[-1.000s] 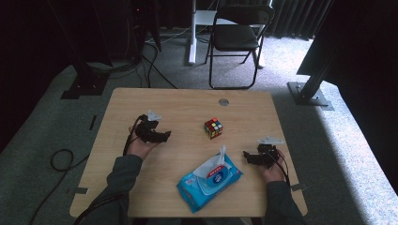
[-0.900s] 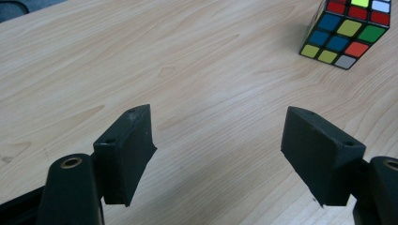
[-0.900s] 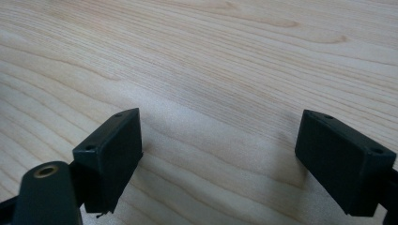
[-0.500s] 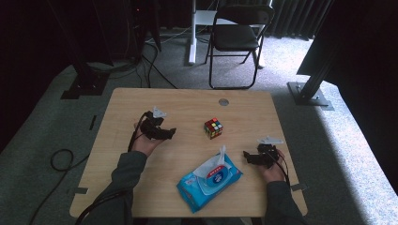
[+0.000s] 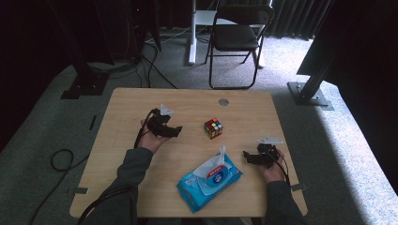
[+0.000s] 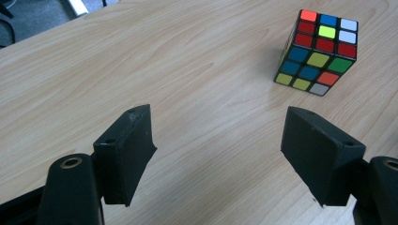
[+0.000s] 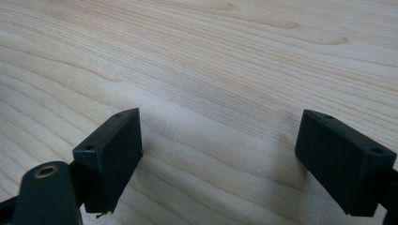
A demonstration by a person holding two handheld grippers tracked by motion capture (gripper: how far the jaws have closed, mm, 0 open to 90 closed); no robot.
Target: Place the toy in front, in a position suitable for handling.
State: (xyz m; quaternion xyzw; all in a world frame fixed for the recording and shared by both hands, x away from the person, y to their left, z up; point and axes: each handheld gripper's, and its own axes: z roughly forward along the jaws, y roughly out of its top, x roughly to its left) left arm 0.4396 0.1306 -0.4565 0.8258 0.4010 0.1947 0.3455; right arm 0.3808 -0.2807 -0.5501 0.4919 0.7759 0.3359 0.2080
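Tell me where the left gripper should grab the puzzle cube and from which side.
Grip the puzzle cube across two opposite flat side faces, mid-height, approaching level from the left gripper. It sits flat on the table, corner turned toward the open jaws, so the gripper probably needs a slight twist to square its pads on parallel faces.

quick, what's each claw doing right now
left claw: open, empty, facing the rubik's cube
right claw: open, empty, over bare table

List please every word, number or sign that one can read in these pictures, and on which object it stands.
Wet wipes pack: its red and white label carries print, too small and blurred to read.
Puzzle cube: plain coloured stickers, no text.
Table and left hand-held gripper: no text.
Nothing legible anywhere.
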